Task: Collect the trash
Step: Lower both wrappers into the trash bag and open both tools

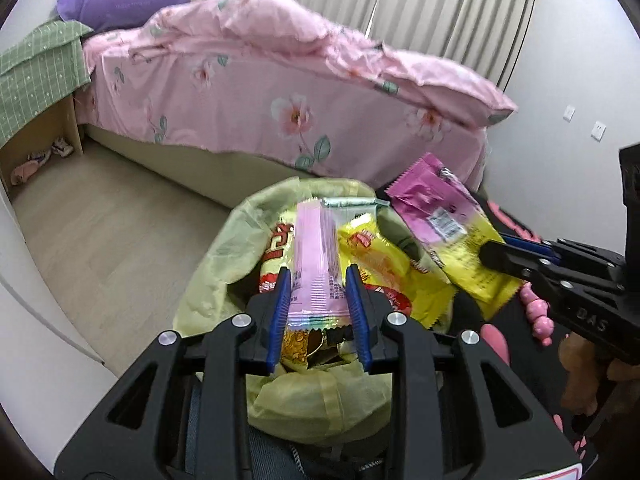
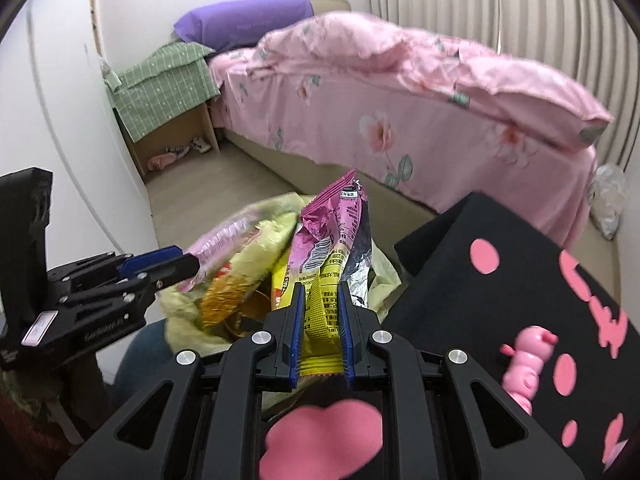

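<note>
Left fingers [image 1: 318,280]: blue-padded, pinching a pale pink wrapper [image 1: 316,256] near its lower end; the wrapper stands up between the pads, over the mouth of the bag.
Right fingers [image 2: 320,300]: blue-padded, clamped on a yellow and magenta packet [image 2: 332,256] by its yellow end; the crumpled magenta top with silver lining sticks up and away from the camera.
Bag [image 1: 224,256]: thin pale green plastic, open at the top, low in the middle of both views, on the floor side of the bed.
Trash in bag: a yellow and red snack packet [image 1: 376,264] and other wrappers lie inside, under the pink wrapper.
The two hands: close together above the bag; in the left view the right fingers enter from the right edge with the packet just beside the bag's rim.
Cloth [image 2: 500,280]: black with pink shapes, right of the bag, with a small pink toy [image 2: 524,364] on it.
Bed [image 1: 248,112]: behind the bag, under a pink floral cover, with a purple pillow [image 1: 120,0] at its far end.
Floor [image 1: 104,240]: pale wood, left of the bag.
</note>
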A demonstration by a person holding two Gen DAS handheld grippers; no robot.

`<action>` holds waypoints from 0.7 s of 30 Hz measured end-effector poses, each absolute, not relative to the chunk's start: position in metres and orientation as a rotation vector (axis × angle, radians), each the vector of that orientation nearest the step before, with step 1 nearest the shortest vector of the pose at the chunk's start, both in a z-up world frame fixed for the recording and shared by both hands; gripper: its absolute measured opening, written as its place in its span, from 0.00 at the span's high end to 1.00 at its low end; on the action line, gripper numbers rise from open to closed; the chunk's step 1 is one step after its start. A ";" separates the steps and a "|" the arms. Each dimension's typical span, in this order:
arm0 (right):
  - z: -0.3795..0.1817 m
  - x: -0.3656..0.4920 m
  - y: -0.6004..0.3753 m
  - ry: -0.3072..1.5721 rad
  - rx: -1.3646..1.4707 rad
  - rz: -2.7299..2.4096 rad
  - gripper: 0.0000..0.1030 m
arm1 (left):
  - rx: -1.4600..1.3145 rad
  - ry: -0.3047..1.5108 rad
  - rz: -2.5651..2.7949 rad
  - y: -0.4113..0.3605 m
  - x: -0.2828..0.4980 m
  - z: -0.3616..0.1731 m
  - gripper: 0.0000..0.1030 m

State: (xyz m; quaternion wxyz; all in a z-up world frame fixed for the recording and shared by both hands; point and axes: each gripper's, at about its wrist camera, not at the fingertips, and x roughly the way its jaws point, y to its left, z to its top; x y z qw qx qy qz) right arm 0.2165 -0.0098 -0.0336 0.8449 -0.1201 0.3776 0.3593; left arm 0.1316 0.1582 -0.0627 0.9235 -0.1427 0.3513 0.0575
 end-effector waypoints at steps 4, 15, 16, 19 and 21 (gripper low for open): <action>-0.062 0.239 0.005 0.915 -0.249 0.777 0.85 | -0.282 0.775 0.130 0.157 0.154 -0.080 0.75; -0.099 0.257 0.040 1.040 -0.320 0.830 0.85 | -0.308 0.834 0.156 0.166 0.167 -0.103 0.78; -0.101 0.259 0.041 1.042 -0.323 0.822 0.85 | -0.312 0.840 0.160 0.168 0.167 -0.105 0.79; -0.102 0.269 0.036 1.039 -0.310 0.784 0.85 | -0.308 0.856 0.151 0.166 0.170 -0.111 0.81; -0.104 0.274 0.029 1.056 -0.277 0.782 0.85 | -0.308 0.867 0.137 0.164 0.173 -0.115 0.82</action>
